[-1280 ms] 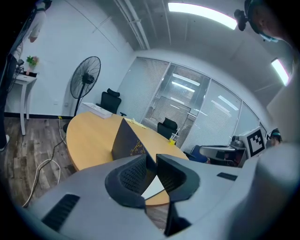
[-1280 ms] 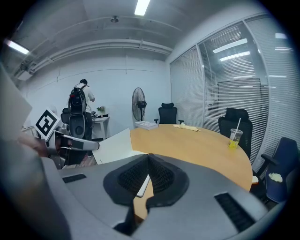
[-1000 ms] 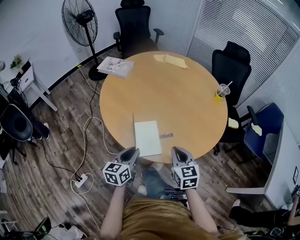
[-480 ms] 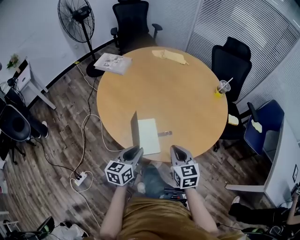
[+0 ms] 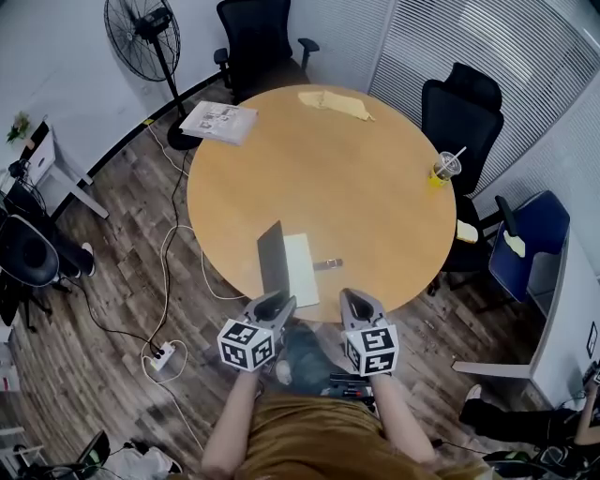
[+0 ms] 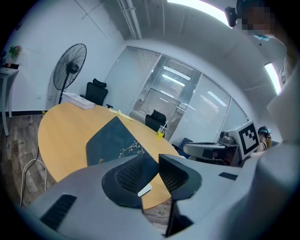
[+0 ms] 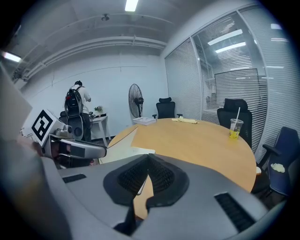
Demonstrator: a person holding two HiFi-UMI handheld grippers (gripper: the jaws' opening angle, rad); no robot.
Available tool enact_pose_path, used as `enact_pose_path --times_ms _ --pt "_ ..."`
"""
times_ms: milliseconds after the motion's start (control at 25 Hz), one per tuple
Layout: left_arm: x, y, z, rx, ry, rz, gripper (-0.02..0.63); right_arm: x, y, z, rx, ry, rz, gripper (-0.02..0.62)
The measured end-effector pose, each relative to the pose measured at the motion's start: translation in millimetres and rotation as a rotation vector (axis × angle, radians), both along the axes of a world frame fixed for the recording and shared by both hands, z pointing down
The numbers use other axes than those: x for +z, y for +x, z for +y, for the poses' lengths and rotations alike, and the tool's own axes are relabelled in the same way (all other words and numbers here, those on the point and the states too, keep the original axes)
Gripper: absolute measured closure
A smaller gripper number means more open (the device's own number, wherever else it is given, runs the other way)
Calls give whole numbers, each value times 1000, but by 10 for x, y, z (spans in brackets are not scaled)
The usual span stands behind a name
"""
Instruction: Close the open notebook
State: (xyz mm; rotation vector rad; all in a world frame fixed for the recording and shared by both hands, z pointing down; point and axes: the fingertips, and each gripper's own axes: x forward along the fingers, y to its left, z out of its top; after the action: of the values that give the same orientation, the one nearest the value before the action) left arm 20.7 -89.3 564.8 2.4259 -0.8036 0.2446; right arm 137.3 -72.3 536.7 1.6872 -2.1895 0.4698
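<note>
The notebook lies near the front edge of the round wooden table (image 5: 319, 169). Its dark cover (image 5: 272, 259) stands raised and leans over the white page (image 5: 302, 267). In the left gripper view the cover (image 6: 115, 138) shows dark blue with a gold branch pattern. My left gripper (image 5: 275, 305) is at the cover's near corner. Its jaws (image 6: 158, 161) are opening, with the cover's edge in the gap and the pads off it. My right gripper (image 5: 359, 302) hovers at the table edge right of the notebook, shut (image 7: 148, 161) on nothing.
A small grey object (image 5: 328, 264) lies just right of the notebook. A cup with yellow drink (image 5: 444, 171), a yellow cloth (image 5: 333, 101) and a stack of papers (image 5: 218, 122) sit at the far rim. Black chairs (image 5: 459, 112), a standing fan (image 5: 141, 28) and floor cables surround the table.
The notebook's cover has swung up from edge-on and now leans over the white page. My left gripper has shifted right toward the notebook. The right gripper has stayed put.
</note>
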Motion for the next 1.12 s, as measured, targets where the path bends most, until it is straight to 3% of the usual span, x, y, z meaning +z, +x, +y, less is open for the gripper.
enact_pose_path --times_ms 1120 --pt "361 487 18 149 -59 -62 482 229 171 -137 22 -66 10 584"
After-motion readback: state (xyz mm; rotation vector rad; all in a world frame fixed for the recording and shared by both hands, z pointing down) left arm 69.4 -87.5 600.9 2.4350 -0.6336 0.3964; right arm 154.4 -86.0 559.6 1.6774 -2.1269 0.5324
